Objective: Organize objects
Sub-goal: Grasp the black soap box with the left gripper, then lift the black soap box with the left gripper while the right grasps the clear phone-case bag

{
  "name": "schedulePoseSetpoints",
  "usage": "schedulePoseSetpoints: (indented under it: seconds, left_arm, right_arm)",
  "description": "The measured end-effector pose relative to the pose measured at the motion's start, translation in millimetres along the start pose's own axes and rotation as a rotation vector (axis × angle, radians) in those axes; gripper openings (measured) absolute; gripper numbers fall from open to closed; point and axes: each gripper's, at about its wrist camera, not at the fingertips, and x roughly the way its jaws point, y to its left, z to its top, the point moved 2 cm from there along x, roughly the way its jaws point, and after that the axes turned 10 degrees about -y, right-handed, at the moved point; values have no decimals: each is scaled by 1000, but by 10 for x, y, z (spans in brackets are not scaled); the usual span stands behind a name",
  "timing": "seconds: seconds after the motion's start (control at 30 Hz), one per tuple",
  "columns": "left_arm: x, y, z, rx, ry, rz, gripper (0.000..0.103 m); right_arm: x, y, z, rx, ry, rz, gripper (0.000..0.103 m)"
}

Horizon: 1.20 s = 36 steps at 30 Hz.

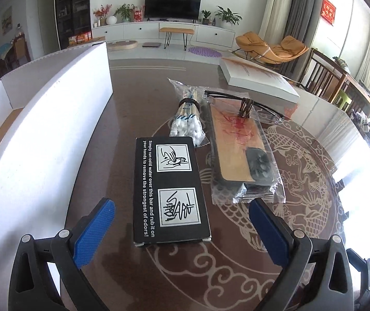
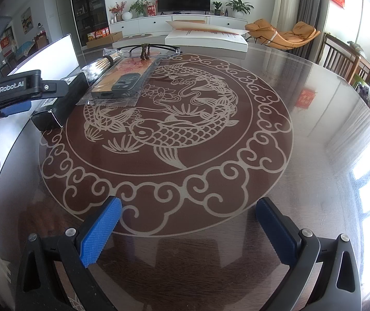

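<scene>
The glossy brown table with its pale carp pattern fills the room's foreground. Both grippers, left and right, stand spread and empty. The black printed box lies between the left fingers' tips, its contents hidden; beyond it, bagged cotton swabs.

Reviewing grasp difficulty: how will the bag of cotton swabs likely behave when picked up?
The bag of cotton swabs looks light. Its loose plastic wrap is probably slippery and crinkly. The banded sticks inside should keep it fairly stiff, though the round bundle may roll on the glossy table.
</scene>
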Motion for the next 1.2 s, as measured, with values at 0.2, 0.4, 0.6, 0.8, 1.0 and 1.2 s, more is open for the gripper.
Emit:
schedulePoseSetpoints:
  seconds: [0.2,0.4,0.6,0.8,1.0,1.2]
  left_arm:
    - [278,108,15,1,40,19,90]
    - [120,118,-97,51,-18,41,58]
    - [-301,4,-501,67,-19,16,58]
    - [-673,-98,-896,101,-9,-26,59]
    - [-636,-193,-982,167,0,-39,90]
    - [-538,-202,-998,172,21,-45,103]
  right_arm:
    - [1,0,1,0,0,0,103]
    - [3,0,2,0,0,0,103]
    - [6,1,2,0,0,0,103]
    - [7,1,2,0,0,0,103]
    - [6,2,0,0,0,0,103]
    - [4,3,-1,0,0,0,103]
